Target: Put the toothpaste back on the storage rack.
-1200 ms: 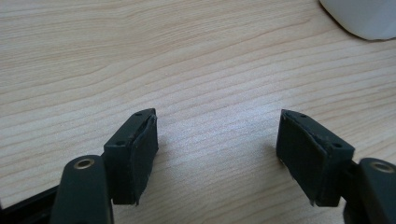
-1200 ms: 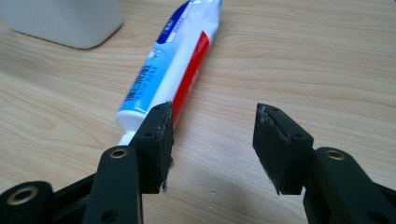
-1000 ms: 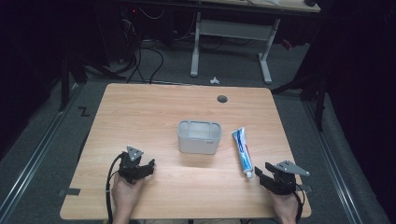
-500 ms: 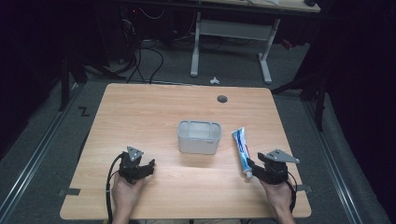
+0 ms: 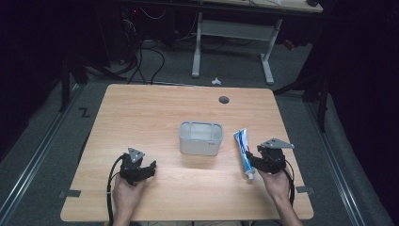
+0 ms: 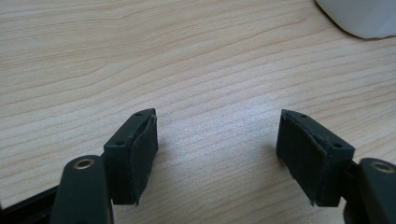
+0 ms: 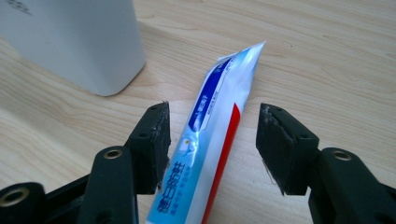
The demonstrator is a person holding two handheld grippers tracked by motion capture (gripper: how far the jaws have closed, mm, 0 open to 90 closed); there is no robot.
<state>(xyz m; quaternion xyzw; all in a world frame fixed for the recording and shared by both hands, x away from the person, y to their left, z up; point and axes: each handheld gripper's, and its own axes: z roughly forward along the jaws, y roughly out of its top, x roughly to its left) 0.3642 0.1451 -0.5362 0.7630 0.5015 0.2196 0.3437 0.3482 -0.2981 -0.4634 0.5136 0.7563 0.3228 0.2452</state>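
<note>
A blue, white and red toothpaste tube lies flat on the wooden table, just right of a white rectangular bin. My right gripper is open and straddles the tube near its cap end, one jaw on each side, not closed on it. My left gripper rests open on bare wood at the front left, nothing between its jaws. A corner of the bin appears at the upper right of the left gripper view.
A round cable hole sits in the table near the far edge. Beyond the table stand a white desk frame and cables on a dark floor. Bare wood stretches between the two grippers.
My right gripper has moved left and forward from the front right corner, and its open jaws now sit around the toothpaste tube. The left gripper has stayed put.
</note>
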